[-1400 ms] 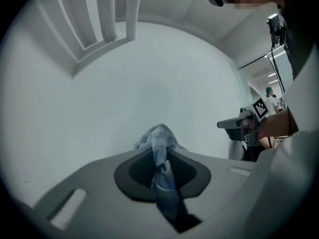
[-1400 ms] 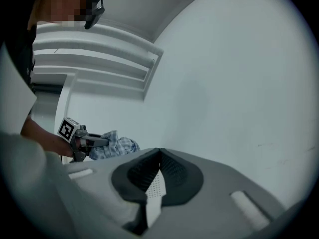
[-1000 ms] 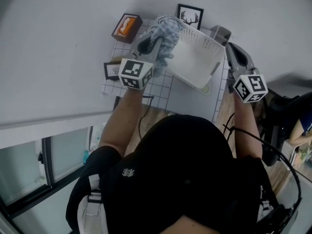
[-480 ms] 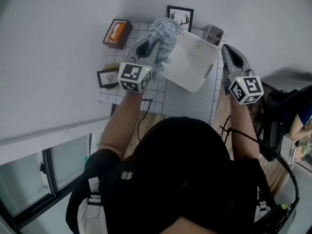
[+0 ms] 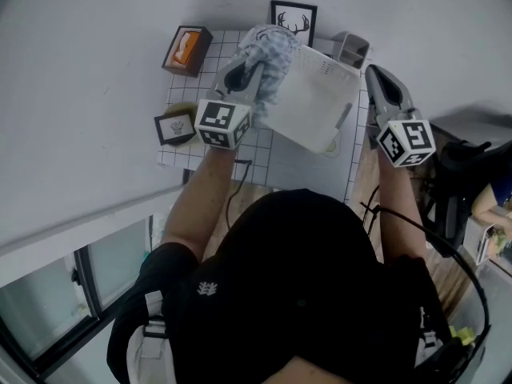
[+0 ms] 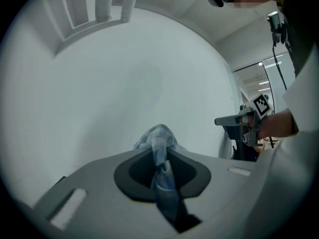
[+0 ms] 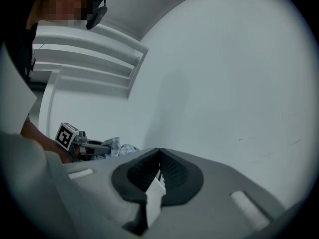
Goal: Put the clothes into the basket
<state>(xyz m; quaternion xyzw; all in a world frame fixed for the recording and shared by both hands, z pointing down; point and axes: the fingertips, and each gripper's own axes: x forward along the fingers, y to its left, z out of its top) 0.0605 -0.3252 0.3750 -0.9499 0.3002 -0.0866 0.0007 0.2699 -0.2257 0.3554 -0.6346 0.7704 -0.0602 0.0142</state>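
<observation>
A blue-and-white checked cloth (image 5: 269, 48) hangs bunched from my left gripper (image 5: 253, 69), which is shut on it at the left rim of the white plastic basket (image 5: 314, 102). In the left gripper view the cloth (image 6: 160, 169) runs between the closed jaws of the left gripper (image 6: 159, 156). My right gripper (image 5: 374, 77) is shut on the basket's right edge, and a white strip of the basket rim (image 7: 154, 195) sits in the jaws of this gripper (image 7: 159, 171). The basket is tilted above the table.
A white grid-patterned table (image 5: 276, 157) stands against a plain wall. On it are an orange tissue box (image 5: 186, 48), a framed deer picture (image 5: 293, 18), a small frame (image 5: 174, 126) and a grey container (image 5: 350, 48). A cable hangs by the table's front edge.
Both grippers keep their grips. The cloth and the basket sit slightly higher and further left in the head view, which itself has shifted.
</observation>
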